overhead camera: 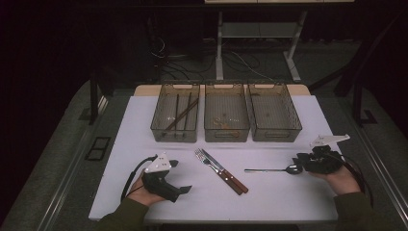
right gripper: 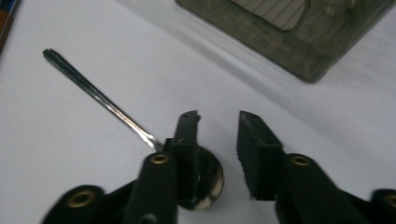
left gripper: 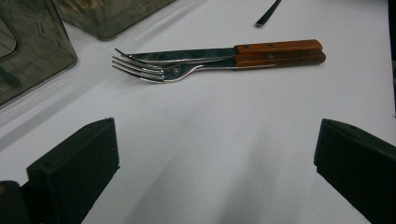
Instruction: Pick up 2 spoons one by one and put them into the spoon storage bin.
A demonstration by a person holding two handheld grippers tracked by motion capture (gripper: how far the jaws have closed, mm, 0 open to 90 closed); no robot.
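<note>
A metal spoon (overhead camera: 269, 170) lies on the white table, its handle pointing left. In the right gripper view its bowl (right gripper: 205, 184) sits under the left jaw and its handle (right gripper: 98, 95) runs away to the upper left. My right gripper (overhead camera: 297, 163) (right gripper: 219, 123) stands open over the bowl, its pads pressing on nothing. A fork (overhead camera: 206, 160) (left gripper: 154, 72) and a wooden-handled knife (overhead camera: 226, 172) (left gripper: 196, 55) lie side by side mid-table. My left gripper (overhead camera: 180, 176) (left gripper: 217, 154) rests wide open to their left, with bare table between its jaws.
Three smoky plastic bins stand in a row at the back: the left bin (overhead camera: 174, 134) holds long dark sticks, the middle bin (overhead camera: 226, 134) some small bits, and the right bin (overhead camera: 276, 134) (right gripper: 299, 42) stands just beyond my right gripper. The table's front edge (overhead camera: 240, 219) is near both hands.
</note>
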